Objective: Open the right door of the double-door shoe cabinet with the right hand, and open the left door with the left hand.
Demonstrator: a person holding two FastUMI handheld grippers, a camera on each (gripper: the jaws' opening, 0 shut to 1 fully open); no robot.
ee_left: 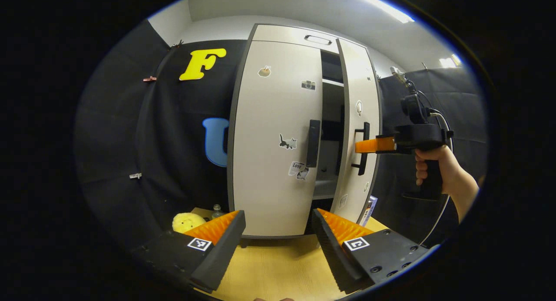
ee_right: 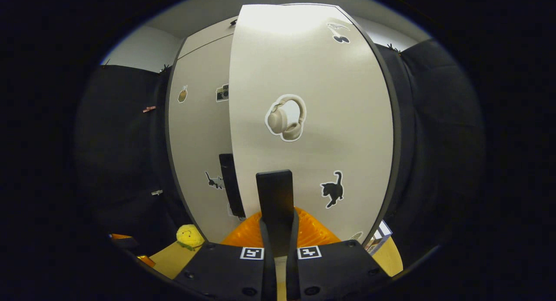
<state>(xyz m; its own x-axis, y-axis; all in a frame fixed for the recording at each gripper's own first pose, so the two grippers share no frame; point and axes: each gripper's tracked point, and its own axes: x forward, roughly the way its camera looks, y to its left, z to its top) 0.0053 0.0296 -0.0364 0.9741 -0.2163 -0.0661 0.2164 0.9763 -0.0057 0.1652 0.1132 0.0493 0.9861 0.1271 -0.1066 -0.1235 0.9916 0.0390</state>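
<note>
The pale shoe cabinet stands on a wooden table. Its left door (ee_left: 273, 140) is closed, with its black handle (ee_left: 313, 143) at the inner edge. The right door (ee_left: 358, 131) stands partly swung out, and dark shelves show in the gap. A hand (ee_left: 434, 168) holds my right gripper (ee_left: 362, 145) at the right door's handle (ee_left: 364, 149). In the right gripper view, my right gripper (ee_right: 278, 223) is shut on that black handle (ee_right: 274, 192), with the right door (ee_right: 312, 118) close in front. My left gripper (ee_left: 278, 231) is open, well short of the left door.
A yellow plush toy (ee_left: 186, 221) and a small bottle (ee_left: 216, 211) sit on the table (ee_left: 273, 266) left of the cabinet. A box (ee_left: 370, 207) leans at the cabinet's right foot. Black cloth walls close in on both sides.
</note>
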